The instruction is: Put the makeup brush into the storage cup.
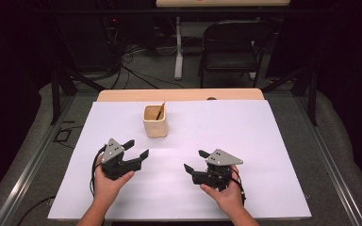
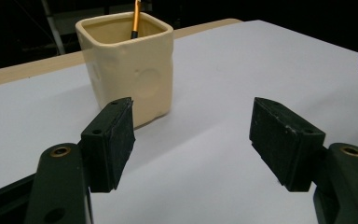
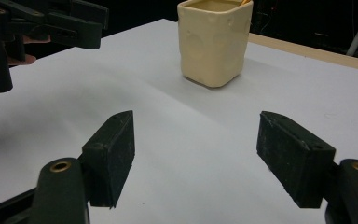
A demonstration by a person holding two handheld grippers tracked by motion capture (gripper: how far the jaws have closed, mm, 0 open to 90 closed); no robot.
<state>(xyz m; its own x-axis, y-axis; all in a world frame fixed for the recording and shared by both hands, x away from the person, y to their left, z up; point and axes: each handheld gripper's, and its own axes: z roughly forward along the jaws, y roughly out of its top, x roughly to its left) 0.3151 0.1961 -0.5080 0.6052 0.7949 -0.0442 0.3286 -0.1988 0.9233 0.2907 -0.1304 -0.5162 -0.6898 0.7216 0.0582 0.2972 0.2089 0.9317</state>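
Note:
A cream square cup (image 1: pixel 154 121) stands upright on the white sheet (image 1: pixel 217 122), with a thin orange-handled stick (image 1: pixel 160 111) leaning inside it. In the left gripper view the cup (image 2: pixel 130 65) sits just beyond the jaws, left of centre, and the stick (image 2: pixel 135 18) pokes out of it. My left gripper (image 1: pixel 138 148) is open and empty, a short way in front of the cup and to its left. My right gripper (image 1: pixel 195 161) is open and empty too, farther right, pointing left. From the right gripper view the cup (image 3: pixel 213 42) stands well ahead, and the left gripper (image 3: pixel 81 21) hangs at upper left.
The white sheet covers most of a wooden table (image 1: pixel 179 94) whose far edge shows behind it. A black folding chair (image 1: pixel 233 44) and a table leg (image 1: pixel 179 47) stand beyond. Cables (image 1: pixel 136 70) lie on the floor at the back.

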